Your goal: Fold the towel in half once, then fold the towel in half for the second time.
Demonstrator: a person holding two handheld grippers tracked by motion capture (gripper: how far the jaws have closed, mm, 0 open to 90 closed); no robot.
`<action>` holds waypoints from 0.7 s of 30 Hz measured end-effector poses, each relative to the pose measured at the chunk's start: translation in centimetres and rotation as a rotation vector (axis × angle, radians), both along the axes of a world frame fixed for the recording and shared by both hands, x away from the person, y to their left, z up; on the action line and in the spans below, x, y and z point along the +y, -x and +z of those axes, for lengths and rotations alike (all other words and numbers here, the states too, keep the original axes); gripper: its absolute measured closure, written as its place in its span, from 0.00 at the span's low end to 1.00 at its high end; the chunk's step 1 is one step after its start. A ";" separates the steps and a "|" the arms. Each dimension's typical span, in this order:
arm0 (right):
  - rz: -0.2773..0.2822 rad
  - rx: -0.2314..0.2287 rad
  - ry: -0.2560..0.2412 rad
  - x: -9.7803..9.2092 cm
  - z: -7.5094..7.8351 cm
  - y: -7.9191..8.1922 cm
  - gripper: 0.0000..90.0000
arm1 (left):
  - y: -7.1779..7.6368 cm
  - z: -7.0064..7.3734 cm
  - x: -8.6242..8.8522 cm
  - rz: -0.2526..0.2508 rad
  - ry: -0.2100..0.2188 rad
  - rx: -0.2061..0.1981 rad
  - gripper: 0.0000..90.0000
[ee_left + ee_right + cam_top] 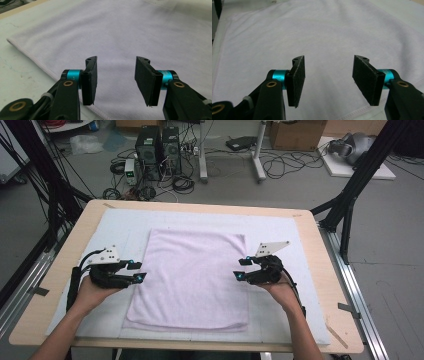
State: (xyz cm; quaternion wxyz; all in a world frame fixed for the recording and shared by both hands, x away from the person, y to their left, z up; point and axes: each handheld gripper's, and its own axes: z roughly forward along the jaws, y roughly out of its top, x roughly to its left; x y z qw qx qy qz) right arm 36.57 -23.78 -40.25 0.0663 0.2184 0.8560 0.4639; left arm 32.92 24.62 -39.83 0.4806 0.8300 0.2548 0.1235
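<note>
The left gripper is held at the left long edge of the towel, jaws spread wide with a clear gap between them and nothing clamped. In the left gripper view the left gripper shows two flat, rectangular black pads with a coarse, fibrous face, each mounted on a turquoise anodised metal collar and carried by black arms with brass-coloured pivot bushings. The pads sit just above the towel, over its stitched hem; contact with the fabric cannot be determined.

The right gripper is held at the right long edge of the towel, jaws likewise parted wide and empty. In the right gripper view the right gripper presents the same construction: rough black pads and turquoise collars. The towel lies beneath and beyond the pads, and its hem runs near the lower right of that view.

The towel is a pale lilac rectangle of soft, short-pile cloth with a sewn border. It lies flat and smooth, long side running away from the person, at the centre of a white padded mat. The mat covers most of a light wooden table with rounded corners. A grey triangular plate tops the right gripper. Each hand grasps its gripper from behind.
</note>
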 end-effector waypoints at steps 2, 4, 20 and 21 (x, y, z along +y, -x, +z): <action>-0.007 -0.012 0.003 -0.2 0.2 -0.5 0.48 | -0.5 0.1 -0.2 0.005 -0.003 -0.002 0.59; -0.011 -0.004 0.005 -0.4 0.4 -1.2 0.48 | -1.1 0.3 -0.2 0.011 -0.002 0.000 0.59; -0.104 -0.035 0.061 -1.0 2.5 -7.4 0.49 | -8.5 1.1 -0.5 0.123 0.003 0.016 0.61; -0.128 -0.035 0.054 -1.3 2.3 -7.7 0.49 | -9.0 0.9 -0.6 0.117 0.027 0.020 0.61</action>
